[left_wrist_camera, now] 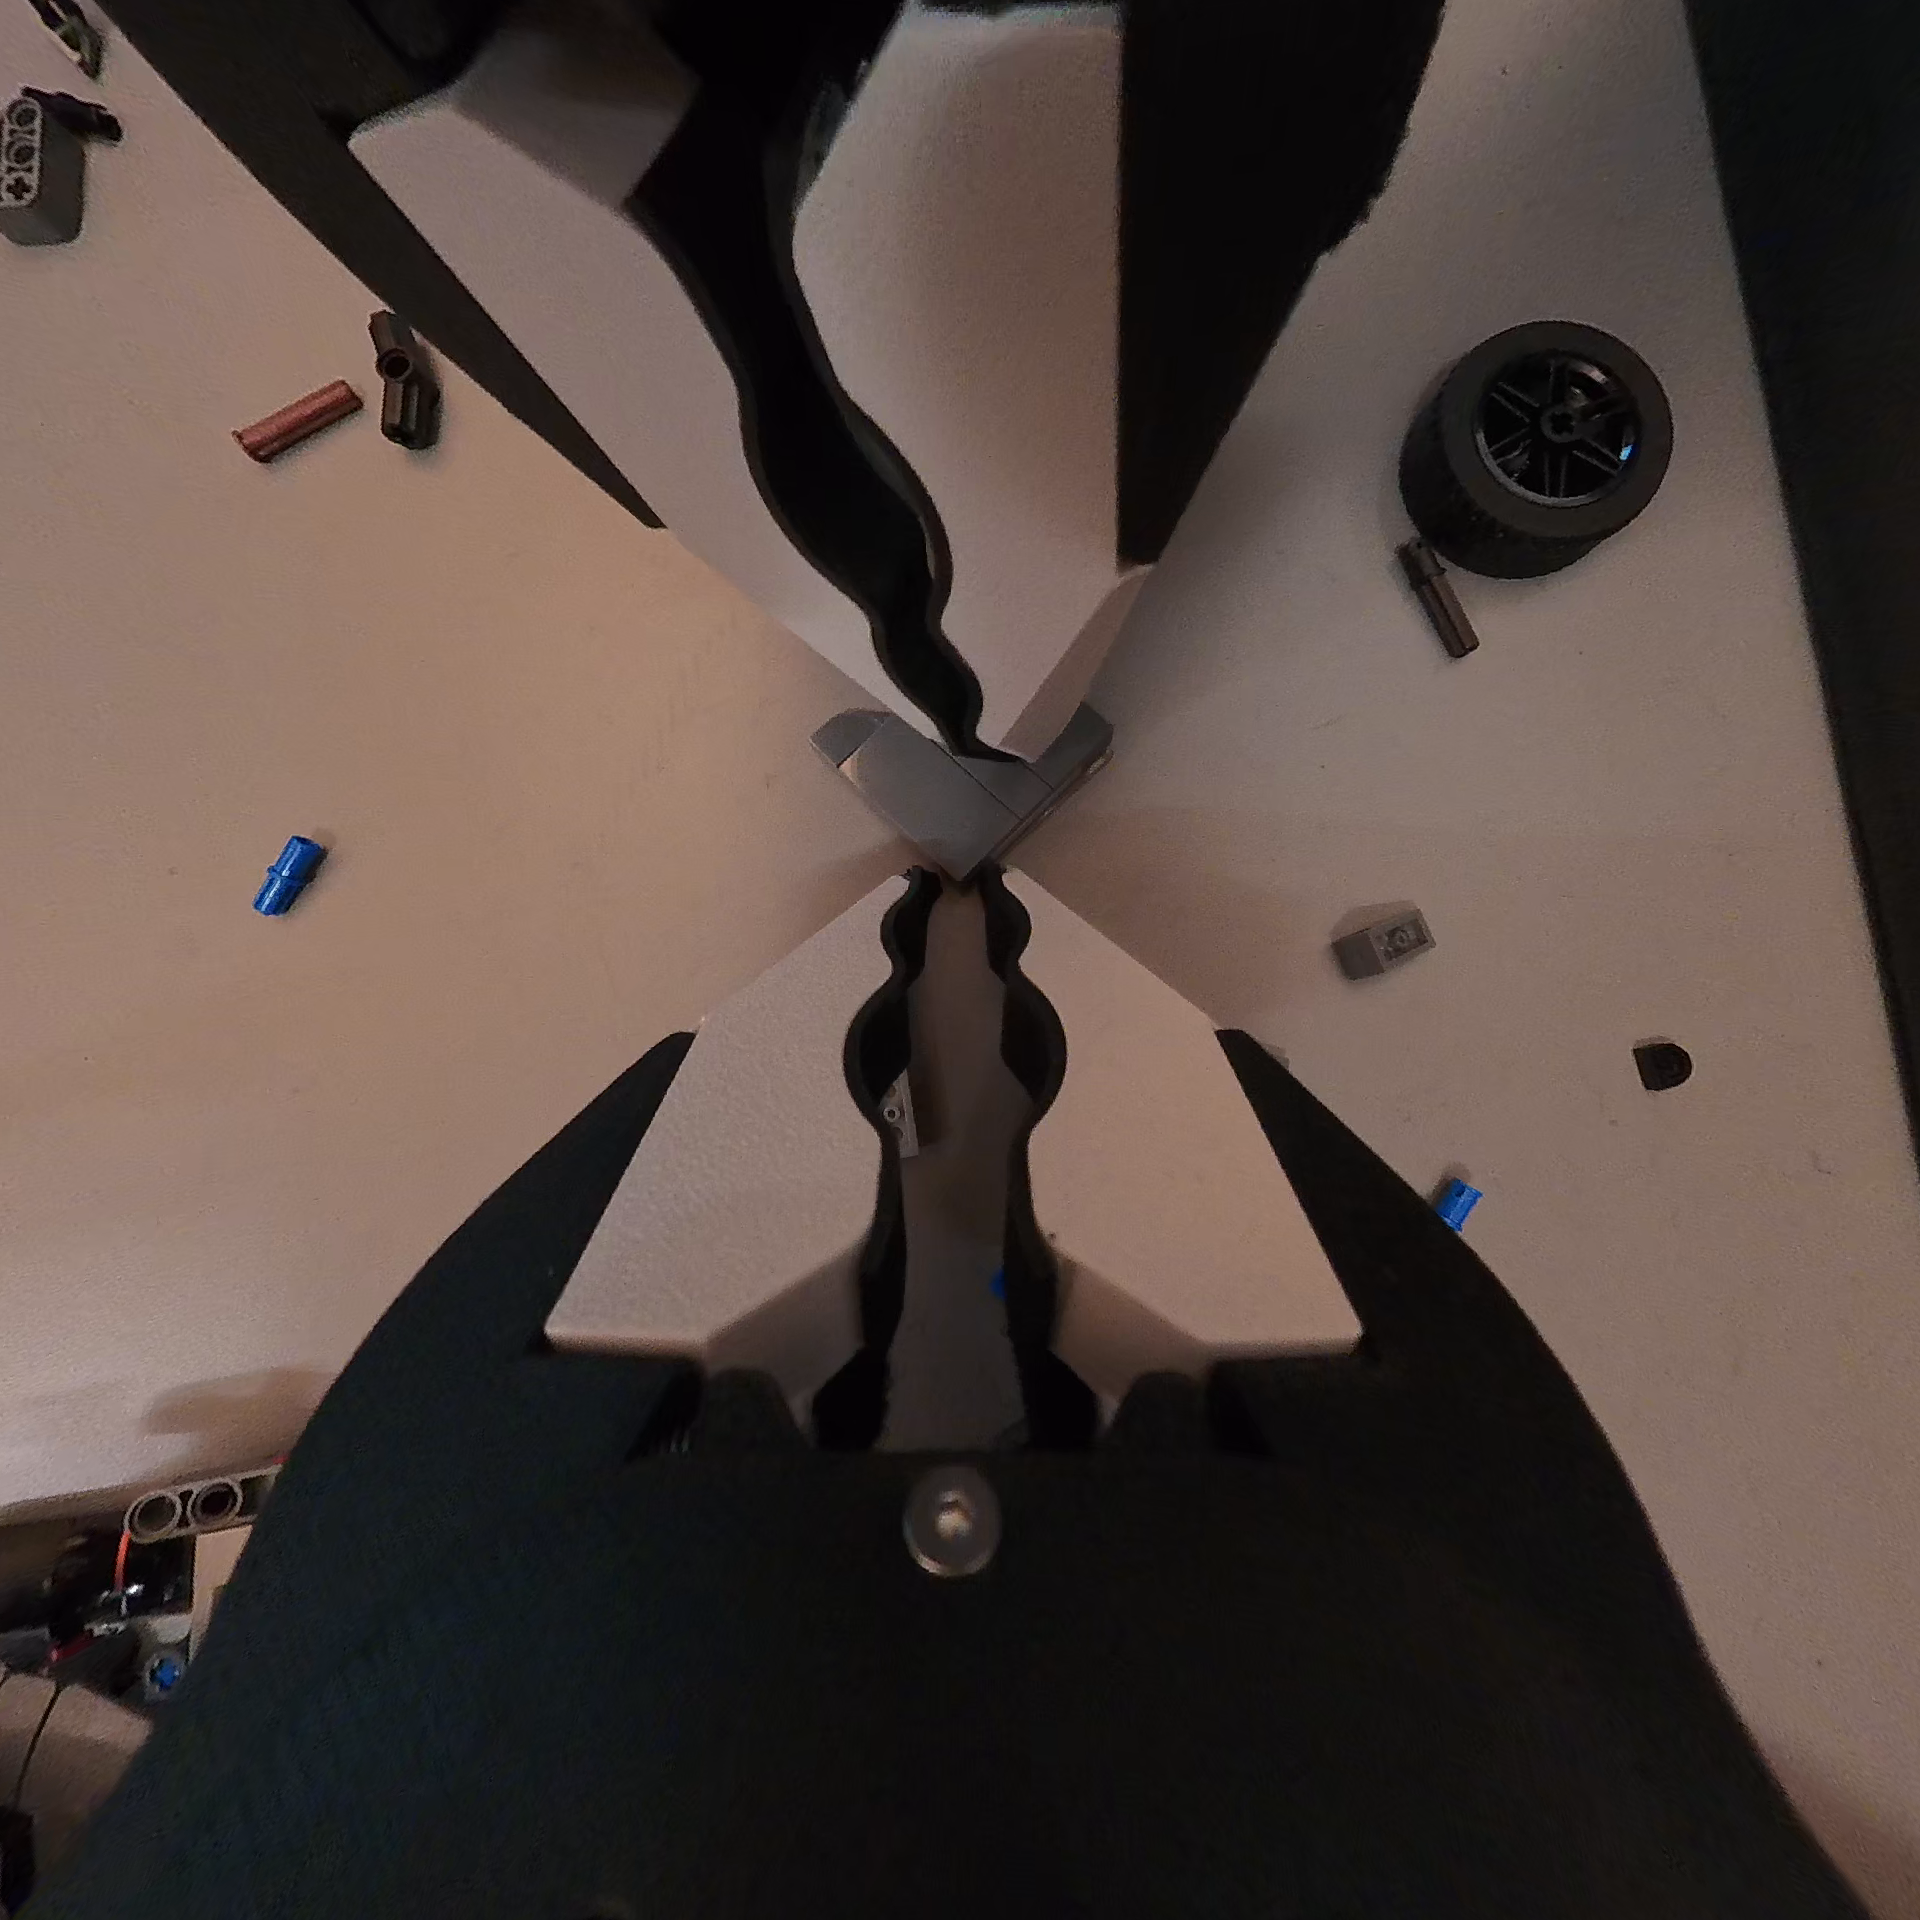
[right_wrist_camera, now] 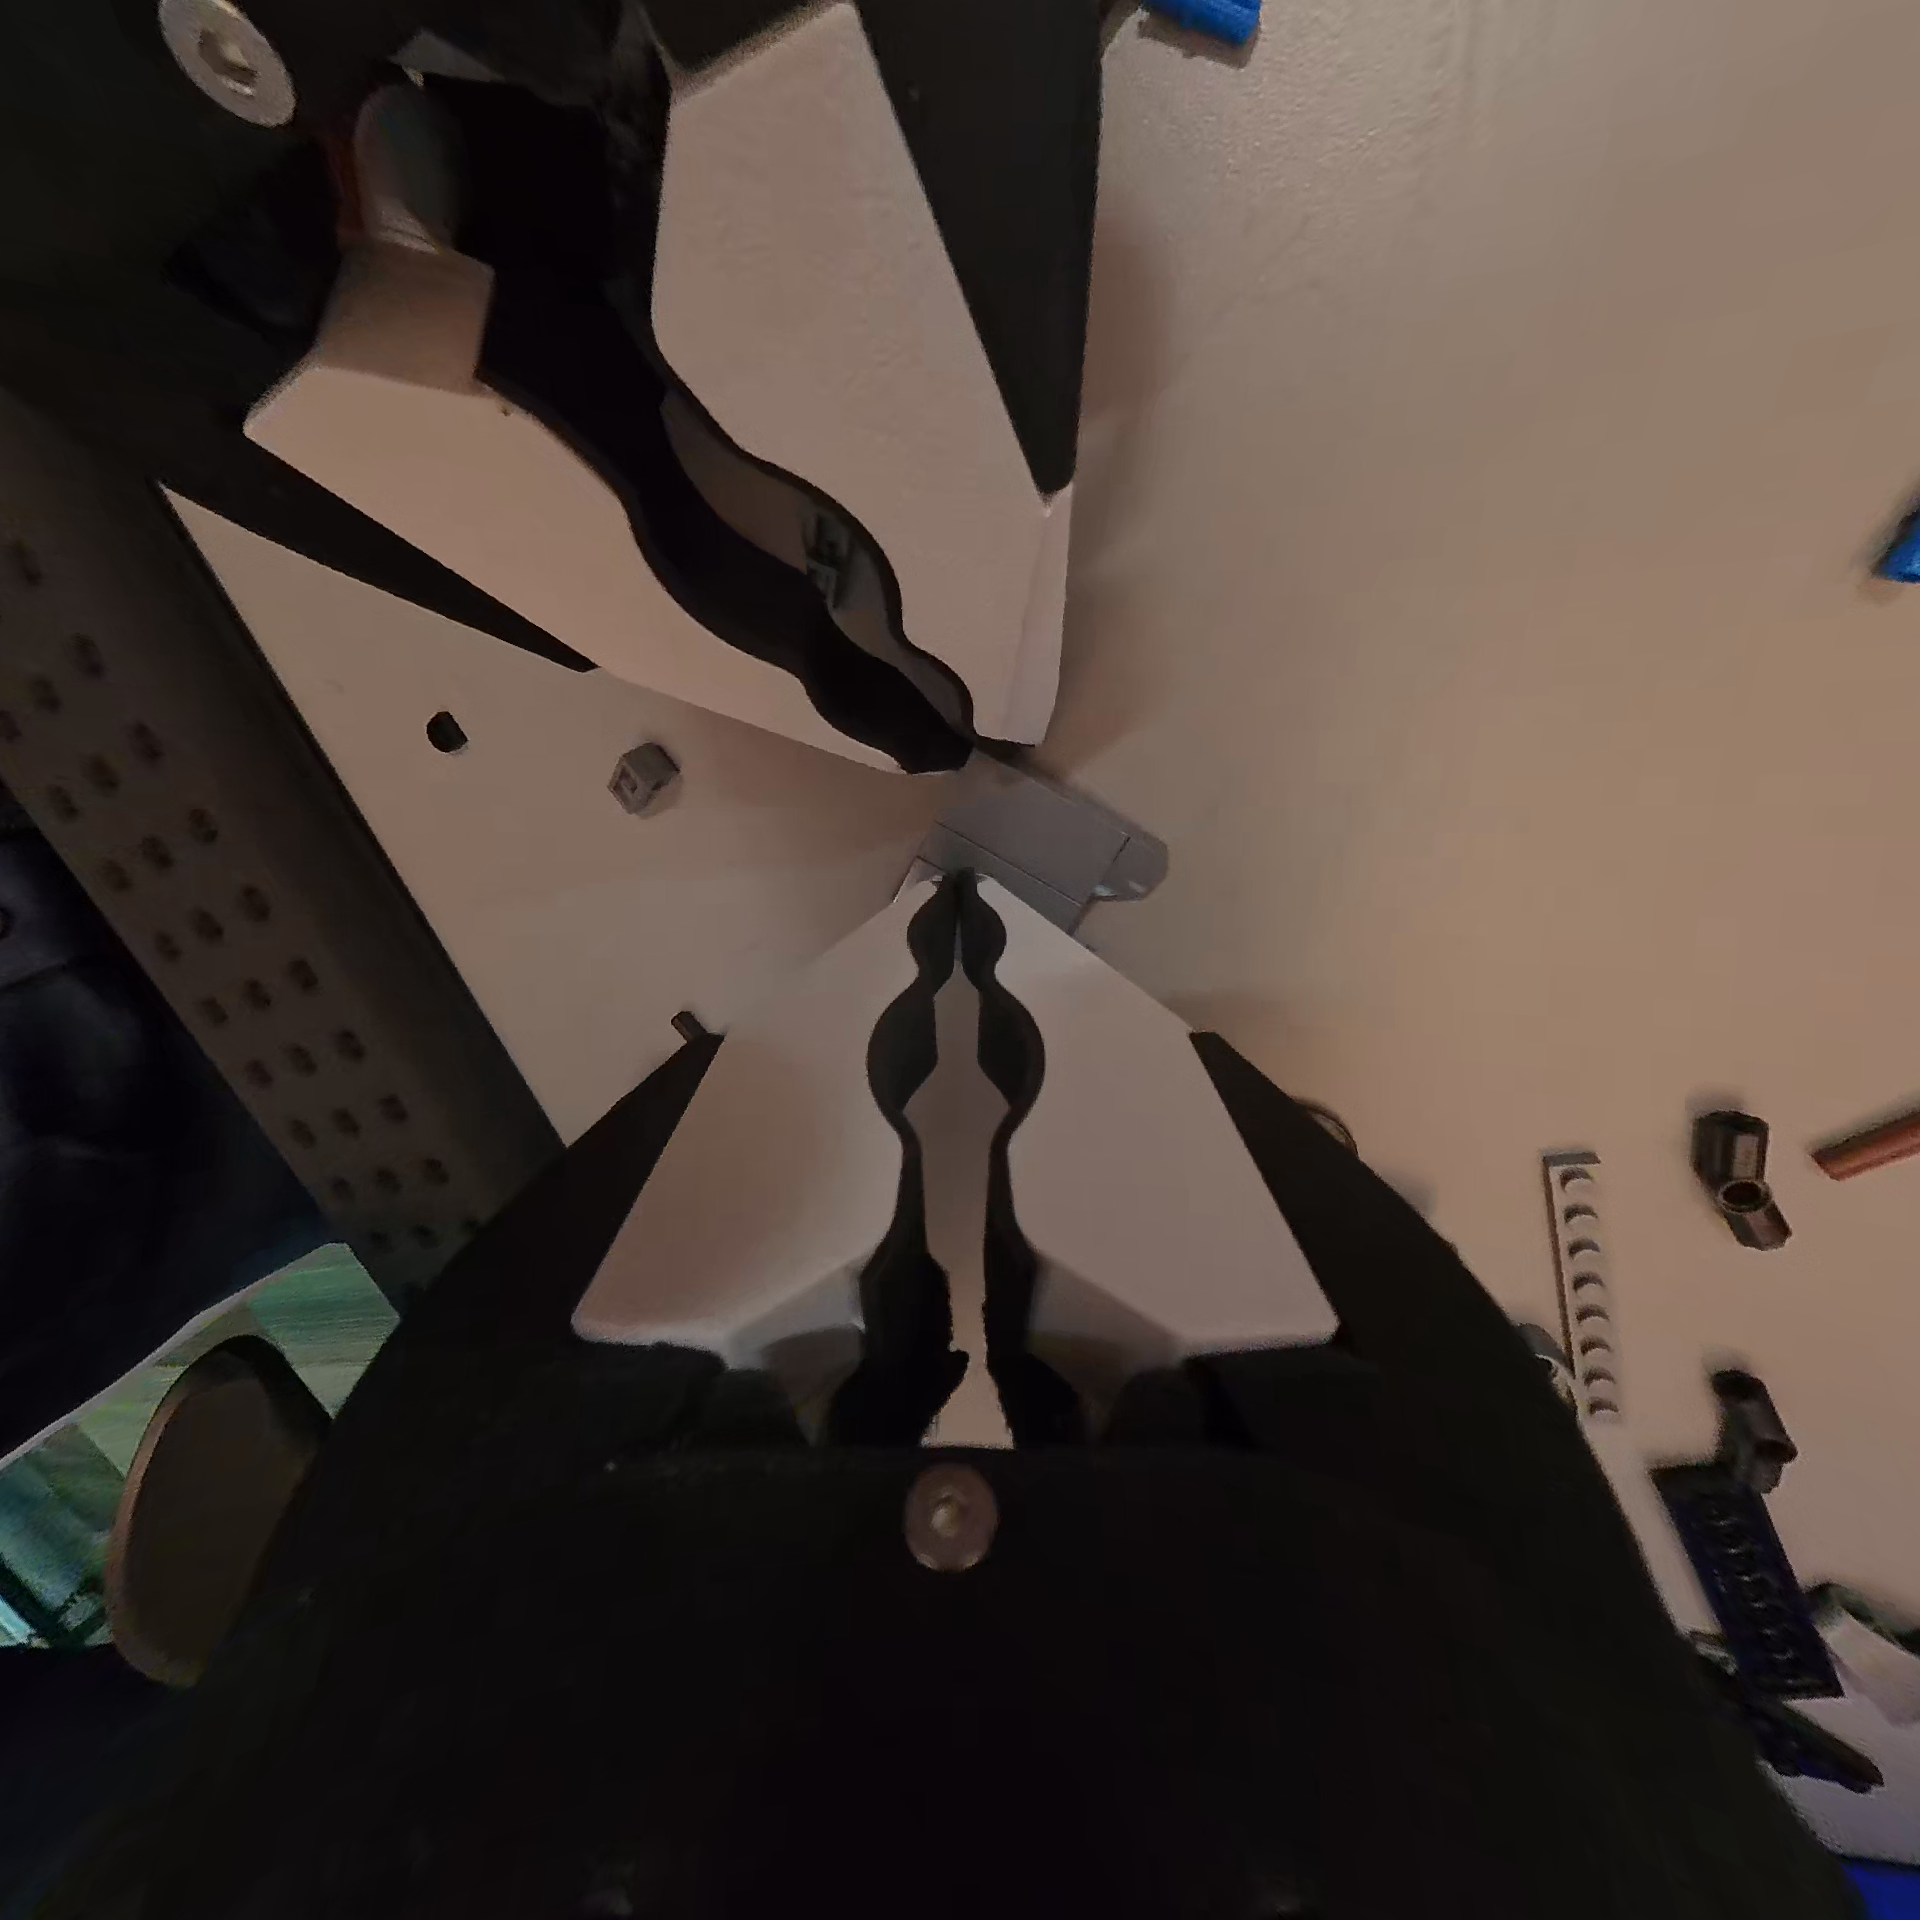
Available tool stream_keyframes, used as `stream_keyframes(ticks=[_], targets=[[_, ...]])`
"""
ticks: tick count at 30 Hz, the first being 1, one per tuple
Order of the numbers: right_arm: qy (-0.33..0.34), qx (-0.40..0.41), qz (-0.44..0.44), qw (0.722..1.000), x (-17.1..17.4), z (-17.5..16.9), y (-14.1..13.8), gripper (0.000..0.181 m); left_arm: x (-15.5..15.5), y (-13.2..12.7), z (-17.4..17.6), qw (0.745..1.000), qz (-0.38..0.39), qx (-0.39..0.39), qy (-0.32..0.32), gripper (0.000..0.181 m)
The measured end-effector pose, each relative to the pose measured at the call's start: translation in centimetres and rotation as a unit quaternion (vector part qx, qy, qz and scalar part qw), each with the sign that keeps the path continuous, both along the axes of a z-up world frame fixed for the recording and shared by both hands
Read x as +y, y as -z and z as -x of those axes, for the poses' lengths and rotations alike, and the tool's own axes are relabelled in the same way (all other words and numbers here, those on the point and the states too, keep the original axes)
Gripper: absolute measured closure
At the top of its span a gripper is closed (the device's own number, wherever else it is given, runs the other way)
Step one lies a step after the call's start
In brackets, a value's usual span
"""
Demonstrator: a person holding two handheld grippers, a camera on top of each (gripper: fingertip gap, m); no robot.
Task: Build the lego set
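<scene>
While loose parts dot the pale table (left_wrist_camera: 520, 644), both tools pinch the grey piece (left_wrist_camera: 940, 800).

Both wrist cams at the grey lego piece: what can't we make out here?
- Grey lego piece: contact faces, hidden by both tools' tips, left wrist view.
- Its underside and studs: turned away, right wrist view.
- Grey beam: cut off by left tool body.
- Blue parts: cropped at top edge.
- Right tool: grip depth unclear.

Pale cream tabletop (left_wrist_camera: 540, 644) fills both views, warm dim light. Dark perforated metal rail (right_wrist_camera: 208, 883) runs along table's left edge; greenish floor (right_wrist_camera: 62, 1538) blurred below, near-left.
</scene>
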State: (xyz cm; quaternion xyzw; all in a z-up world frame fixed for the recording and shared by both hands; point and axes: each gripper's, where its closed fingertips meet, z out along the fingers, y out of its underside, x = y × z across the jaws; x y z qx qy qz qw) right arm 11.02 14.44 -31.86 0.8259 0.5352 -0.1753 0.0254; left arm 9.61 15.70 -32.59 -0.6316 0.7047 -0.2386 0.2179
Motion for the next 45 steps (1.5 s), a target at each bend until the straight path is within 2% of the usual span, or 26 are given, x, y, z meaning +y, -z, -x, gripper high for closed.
stream_keyframes(ticks=[5, 13, 17, 36, 45], targets=[[-0.005, -0.009, -0.01, 1.0, -0.1, 0.0, 0.0, 0.181, 0.0, -0.1, 0.1, 1.0, 0.005, 0.003, -0.002, 0.175], [0.006, 0.002, 0.001, 1.0, -0.2, 0.1, 0.0, 0.181, -0.6, -2.1, -0.4, 0.994, 0.087, -0.061, -0.011, 0.179], [0.013, 0.011, 0.013, 1.0, -0.4, 0.2, 0.0, 0.181, -0.4, -1.1, -0.3, 0.996, 0.073, -0.045, -0.012, 0.178], [0.033, 0.04, 0.047, 0.998, -1.9, 1.0, -0.2, 0.181, -0.4, -0.9, -0.3, 0.996, 0.07, -0.055, -0.005, 0.181], [0.032, 0.022, 0.025, 0.999, -1.5, 0.6, 0.0, 0.181, -0.5, -0.9, -0.3, 0.996, 0.064, -0.054, -0.006, 0.181]])
